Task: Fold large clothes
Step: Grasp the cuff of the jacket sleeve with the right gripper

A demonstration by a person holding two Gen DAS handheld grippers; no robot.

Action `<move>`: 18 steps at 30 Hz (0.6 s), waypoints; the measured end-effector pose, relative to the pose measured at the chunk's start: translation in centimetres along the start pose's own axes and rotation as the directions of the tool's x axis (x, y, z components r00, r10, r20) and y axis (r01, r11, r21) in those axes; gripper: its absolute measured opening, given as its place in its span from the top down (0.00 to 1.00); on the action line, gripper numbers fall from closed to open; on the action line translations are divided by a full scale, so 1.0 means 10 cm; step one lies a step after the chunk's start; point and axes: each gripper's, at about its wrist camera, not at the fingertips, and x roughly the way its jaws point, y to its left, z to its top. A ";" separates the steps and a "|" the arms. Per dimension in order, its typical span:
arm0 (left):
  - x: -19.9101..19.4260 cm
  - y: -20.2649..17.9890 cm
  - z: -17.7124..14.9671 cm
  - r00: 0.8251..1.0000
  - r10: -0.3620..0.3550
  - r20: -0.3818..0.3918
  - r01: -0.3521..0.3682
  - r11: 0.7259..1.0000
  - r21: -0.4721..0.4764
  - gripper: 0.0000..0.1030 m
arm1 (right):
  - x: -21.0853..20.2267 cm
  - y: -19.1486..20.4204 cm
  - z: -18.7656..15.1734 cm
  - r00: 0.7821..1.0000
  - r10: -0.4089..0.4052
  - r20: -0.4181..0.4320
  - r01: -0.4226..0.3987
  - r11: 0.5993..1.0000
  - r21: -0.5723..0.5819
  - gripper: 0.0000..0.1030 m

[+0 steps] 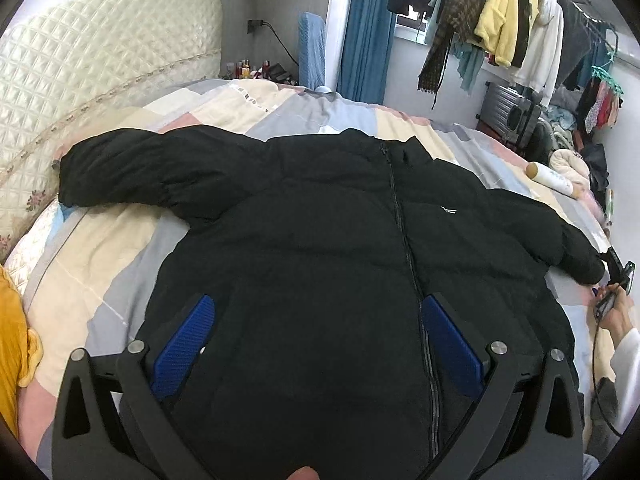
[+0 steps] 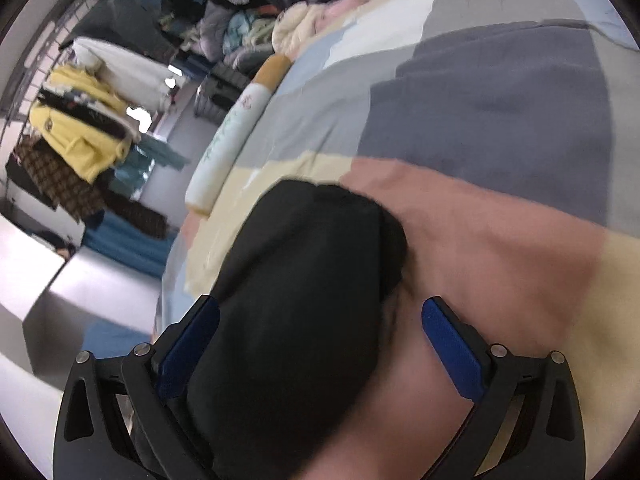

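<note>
left tongs (image 1: pixel 318 340) apart, right tongs (image 2: pixel 320 344) apart | black jacket (image 1: pixel 320 220) on patchwork bedspread (image 1: pixel 120 248) | clothes rack (image 1: pixel 520 20) behind

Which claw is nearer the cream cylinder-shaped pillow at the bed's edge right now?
Right. The right claw straddles the black jacket's sleeve cuff, and the pillow lies just beyond it. The left claw hovers over the jacket's hem, with the pillow far across the bed.

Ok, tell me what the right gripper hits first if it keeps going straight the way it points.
Most likely the black jacket sleeve: its cuff end lies between the open fingers of the right gripper, nearer the left one. Past the cuff is only the patchwork bedspread. The blur leaves depth uncertain.
</note>
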 end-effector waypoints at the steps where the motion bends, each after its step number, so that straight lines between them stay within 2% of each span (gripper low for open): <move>1: 0.02 -0.01 0.00 1.000 -0.001 -0.003 0.001 1.000 -0.001 0.00 | 0.05 0.03 0.02 1.000 0.002 0.007 -0.002 1.000 -0.017 0.16; 2: 0.06 -0.04 0.02 1.000 -0.004 -0.008 0.004 1.000 -0.001 0.00 | 0.09 0.04 0.04 1.000 -0.007 0.009 0.007 1.000 -0.024 0.28; 3: 0.09 -0.06 0.03 1.000 -0.005 -0.010 0.005 1.000 0.003 0.00 | 0.12 0.04 0.05 1.000 -0.003 0.008 0.003 1.000 -0.028 0.36; 5: 0.14 -0.10 0.05 1.000 0.007 -0.006 -0.007 1.000 0.016 0.00 | 0.20 0.04 0.07 0.999 0.035 0.000 -0.035 0.998 -0.051 0.41; 8: 0.18 -0.13 0.08 1.000 0.027 -0.002 -0.027 0.999 0.038 0.00 | 0.22 0.09 0.06 0.999 0.037 0.004 -0.037 0.995 -0.097 0.44; 10: 0.20 -0.12 0.08 1.000 0.027 -0.005 -0.027 0.999 0.045 0.00 | 0.20 0.13 0.04 1.000 0.029 0.007 -0.028 0.993 -0.113 0.49; 12: 0.19 -0.09 0.09 1.000 0.018 -0.009 -0.018 0.999 0.041 0.00 | 0.15 0.22 0.02 0.999 0.033 -0.003 -0.033 0.989 -0.143 0.69; 15: 0.13 -0.07 0.11 1.000 0.004 -0.003 -0.003 0.999 0.045 0.00 | -0.06 0.35 0.05 0.999 0.036 0.016 -0.033 0.986 -0.162 0.81; 18: 0.02 -0.04 0.19 1.000 -0.001 0.031 -0.001 0.998 0.064 0.00 | -0.35 0.56 0.14 0.997 0.020 0.069 -0.006 0.979 -0.205 0.85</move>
